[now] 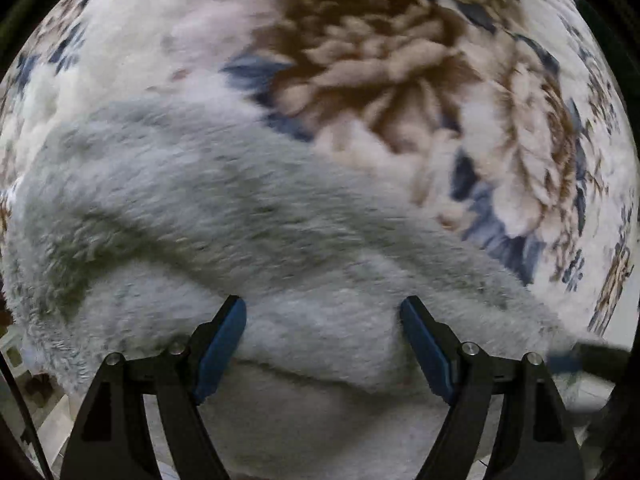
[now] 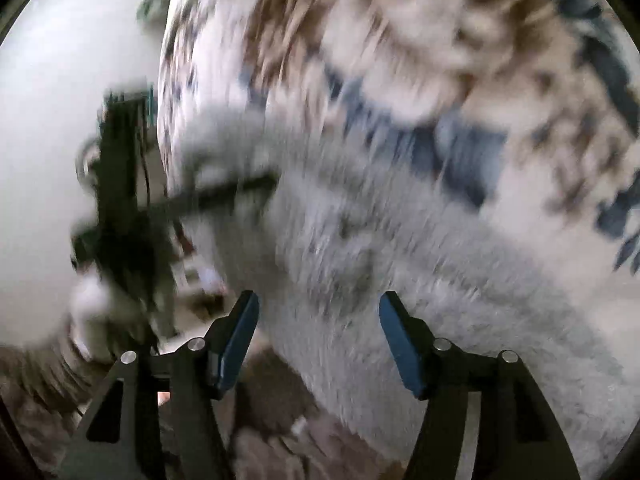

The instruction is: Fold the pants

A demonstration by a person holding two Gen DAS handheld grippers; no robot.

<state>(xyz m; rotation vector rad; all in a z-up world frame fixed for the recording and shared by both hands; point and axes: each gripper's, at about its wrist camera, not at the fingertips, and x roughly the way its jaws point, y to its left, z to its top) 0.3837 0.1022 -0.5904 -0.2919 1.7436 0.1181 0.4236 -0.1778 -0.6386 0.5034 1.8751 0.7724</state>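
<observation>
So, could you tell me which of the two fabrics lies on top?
The plain grey fleece pants lie on top; the floral blanket beneath is patterned brown, blue and white.

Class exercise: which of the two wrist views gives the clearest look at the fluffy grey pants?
The left wrist view: the grey pants fill its lower half, sharp enough to show pile and creases, lying on the floral blanket. In the right wrist view the pants are smeared by motion blur.

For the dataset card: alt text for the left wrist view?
Open left gripper poised over fluffy pale grey fleece pants, which lie on a plush white blanket with brown and blue flowers; nothing is held between its blue-padded fingers.
</observation>
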